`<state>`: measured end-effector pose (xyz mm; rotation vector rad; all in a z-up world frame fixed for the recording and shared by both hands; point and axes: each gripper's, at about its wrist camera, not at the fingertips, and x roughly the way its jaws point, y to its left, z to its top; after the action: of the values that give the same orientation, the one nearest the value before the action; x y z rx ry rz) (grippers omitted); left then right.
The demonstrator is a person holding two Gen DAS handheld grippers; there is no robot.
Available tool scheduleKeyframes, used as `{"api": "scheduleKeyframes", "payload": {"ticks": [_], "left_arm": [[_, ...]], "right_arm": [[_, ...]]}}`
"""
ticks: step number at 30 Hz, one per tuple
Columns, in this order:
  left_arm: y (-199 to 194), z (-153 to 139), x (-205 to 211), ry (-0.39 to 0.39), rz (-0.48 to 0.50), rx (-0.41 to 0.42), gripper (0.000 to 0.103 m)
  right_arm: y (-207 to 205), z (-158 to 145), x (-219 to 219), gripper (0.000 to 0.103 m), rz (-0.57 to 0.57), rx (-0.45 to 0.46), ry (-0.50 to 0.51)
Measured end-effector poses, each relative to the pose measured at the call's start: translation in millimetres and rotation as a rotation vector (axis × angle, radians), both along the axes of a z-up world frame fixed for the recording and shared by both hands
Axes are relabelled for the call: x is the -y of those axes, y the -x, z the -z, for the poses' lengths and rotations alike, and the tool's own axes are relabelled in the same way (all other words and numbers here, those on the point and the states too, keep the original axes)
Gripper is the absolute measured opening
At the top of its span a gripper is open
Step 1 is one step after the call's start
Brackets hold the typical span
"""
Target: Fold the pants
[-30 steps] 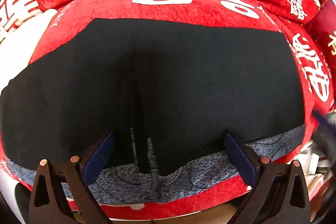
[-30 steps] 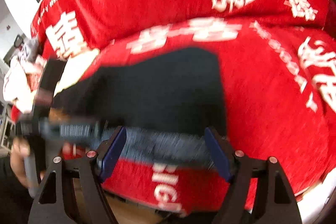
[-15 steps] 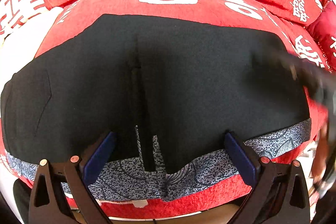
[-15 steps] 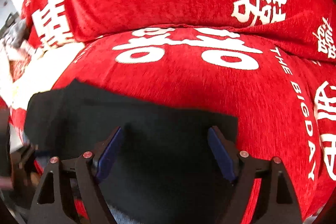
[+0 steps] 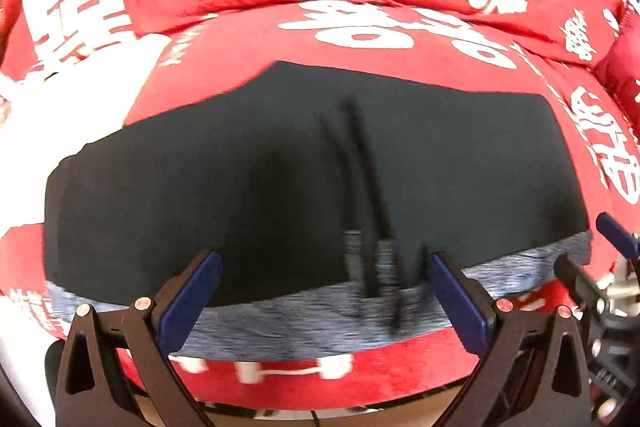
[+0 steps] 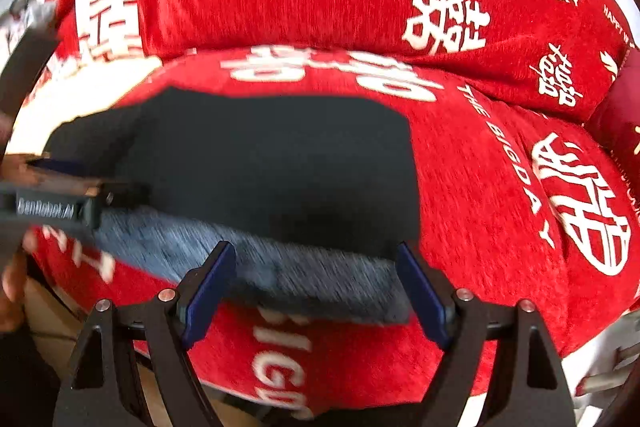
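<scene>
Within the last second the right gripper (image 6: 316, 287) has swung out over the dark cloth and drawn back to the near waistband (image 6: 280, 267). The left gripper (image 5: 324, 295) has shifted left along that band. Judgement: both tools are lining up for the first grasp; no fold has begun.

The pants (image 5: 320, 179) lie flat on the red cushion (image 5: 360, 39), blue-grey waistband nearest, dark fabric running far. Both grippers stand wide apart and hold nothing. Each straddles the near waistband edge; contact with the cloth cannot be determined.
</scene>
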<state>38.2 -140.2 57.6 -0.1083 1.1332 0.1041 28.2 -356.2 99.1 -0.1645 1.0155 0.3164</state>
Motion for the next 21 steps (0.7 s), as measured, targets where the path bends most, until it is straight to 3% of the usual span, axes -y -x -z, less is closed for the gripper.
{"api": "scheduleKeyframes", "payload": {"ticks": [3, 8, 12, 15, 21], "left_arm": [[8, 0, -29, 0.016, -0.061, 0.002, 0.103], [28, 6, -94, 0.027, -0.184, 0.019, 0.103], [45, 33, -146, 0.06, -0.291, -0.041, 0.103], [59, 41, -164, 0.085, -0.297, -0.028, 0.103], [83, 44, -193, 0.096, -0.274, -0.005, 0.103]], "right_arm": [[-15, 12, -26, 0.085, -0.001, -0.039, 0.023], [-16, 15, -80, 0.088, -0.078, -0.046, -0.028], [-9, 25, -116, 0.088, -0.081, 0.0, 0.068], [-12, 23, -122, 0.088, -0.058, -0.021, 0.037], [0, 15, -145, 0.09, -0.082, -0.023, 0.083]]}}
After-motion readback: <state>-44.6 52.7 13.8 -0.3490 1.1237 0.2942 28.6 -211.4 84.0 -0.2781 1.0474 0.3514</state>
